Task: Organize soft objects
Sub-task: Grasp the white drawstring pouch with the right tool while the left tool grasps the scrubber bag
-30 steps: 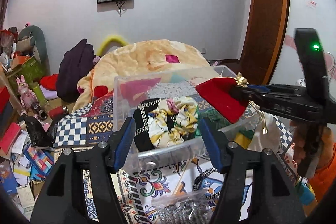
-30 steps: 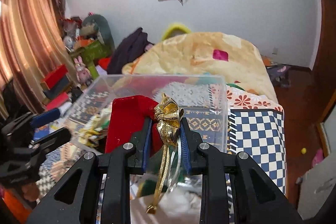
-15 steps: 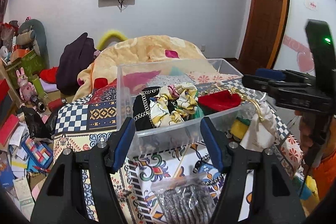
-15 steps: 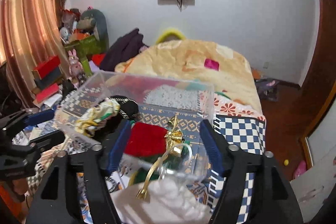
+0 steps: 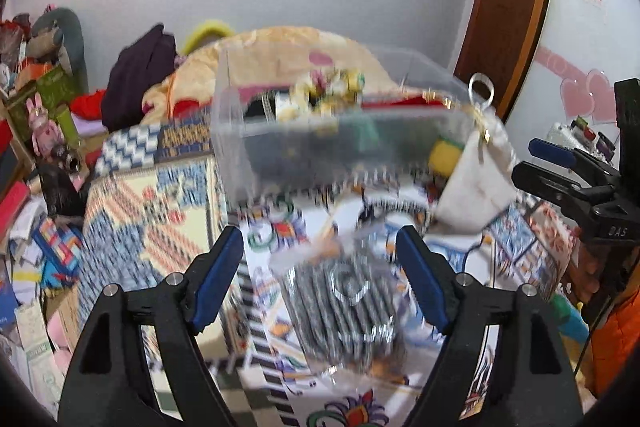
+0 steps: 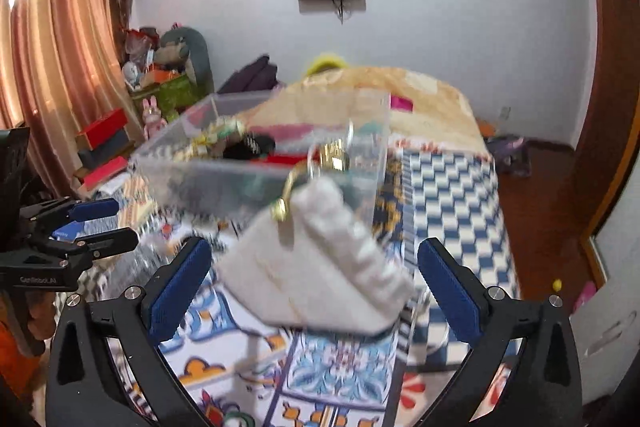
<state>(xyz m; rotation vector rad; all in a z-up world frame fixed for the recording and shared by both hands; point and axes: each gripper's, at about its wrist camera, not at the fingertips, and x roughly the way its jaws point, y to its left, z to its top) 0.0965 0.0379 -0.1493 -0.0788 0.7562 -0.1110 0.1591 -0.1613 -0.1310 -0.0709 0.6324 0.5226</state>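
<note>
A clear plastic bin (image 5: 344, 143) stands on the patterned bed cover and holds soft items: a red pouch (image 5: 404, 101), a yellow floral scrunchie (image 5: 328, 91) and something black. It also shows in the right wrist view (image 6: 260, 175). My left gripper (image 5: 320, 275) is open and empty, just in front of a clear bag of grey fabric (image 5: 348, 303). My right gripper (image 6: 314, 287) is open and empty, with a white cloth pouch (image 6: 320, 275) between its fingers, leaning against the bin. In the left wrist view this pouch (image 5: 476, 183) is at the bin's right end.
A peach blanket (image 5: 288, 51) is heaped behind the bin. Toys, boxes and papers crowd the floor at the left (image 5: 36, 163). A wooden door (image 5: 508, 3) is at the right. A dark garment (image 5: 140, 75) lies at the bed's far left.
My right gripper opened, let the red pouch drop into the bin and pulled back. Both grippers have dropped lower and backed away from the bin; the views are blurred by motion.
</note>
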